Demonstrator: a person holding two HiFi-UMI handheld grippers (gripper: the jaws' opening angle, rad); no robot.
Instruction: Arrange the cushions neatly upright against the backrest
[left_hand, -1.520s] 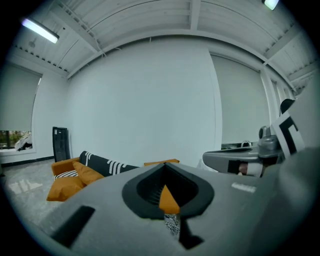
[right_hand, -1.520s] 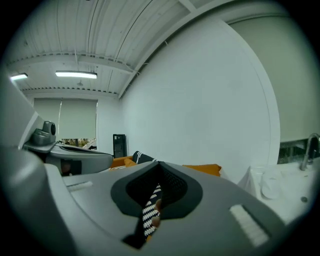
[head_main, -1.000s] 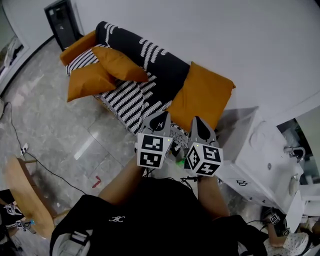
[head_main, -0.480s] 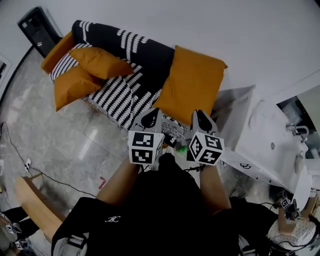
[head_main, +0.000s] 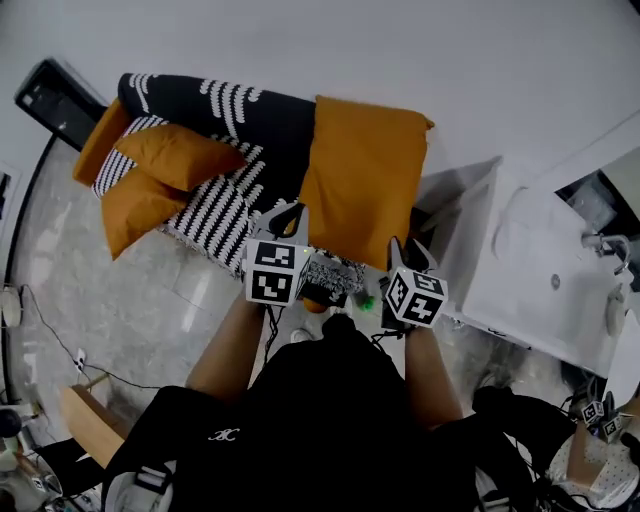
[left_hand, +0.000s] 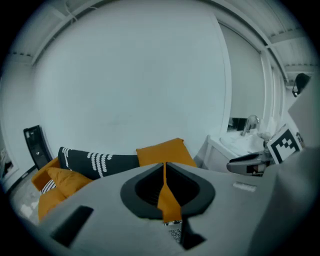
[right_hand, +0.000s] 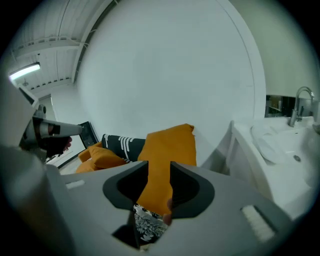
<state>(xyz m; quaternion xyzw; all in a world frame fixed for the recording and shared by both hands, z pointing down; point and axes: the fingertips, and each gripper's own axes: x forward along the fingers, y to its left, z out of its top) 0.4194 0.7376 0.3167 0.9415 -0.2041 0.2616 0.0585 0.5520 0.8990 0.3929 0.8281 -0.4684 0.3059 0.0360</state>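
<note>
A big orange cushion (head_main: 362, 180) leans upright on the right end of the black-and-white striped sofa (head_main: 225, 205). Two smaller orange cushions (head_main: 178, 156) lie stacked at the left end. My left gripper (head_main: 283, 212) hovers short of the sofa's near edge, shut and empty, and its jaws (left_hand: 164, 167) meet in a line. My right gripper (head_main: 408, 248) hangs just right of the big cushion's lower corner. Its jaws (right_hand: 159, 169) have just been opening, and nothing is between them. The big cushion (right_hand: 167, 145) shows far beyond the gap.
A flowered black-and-white fabric (head_main: 333, 272) lies between the grippers at the sofa's near end. To the right stands a white sink cabinet (head_main: 530, 290). A black device (head_main: 48, 92) is at the sofa's far left, and a cable (head_main: 40, 325) runs over the floor.
Both grippers have moved closer to the sofa's near end and a little apart. The cushions have not moved.
</note>
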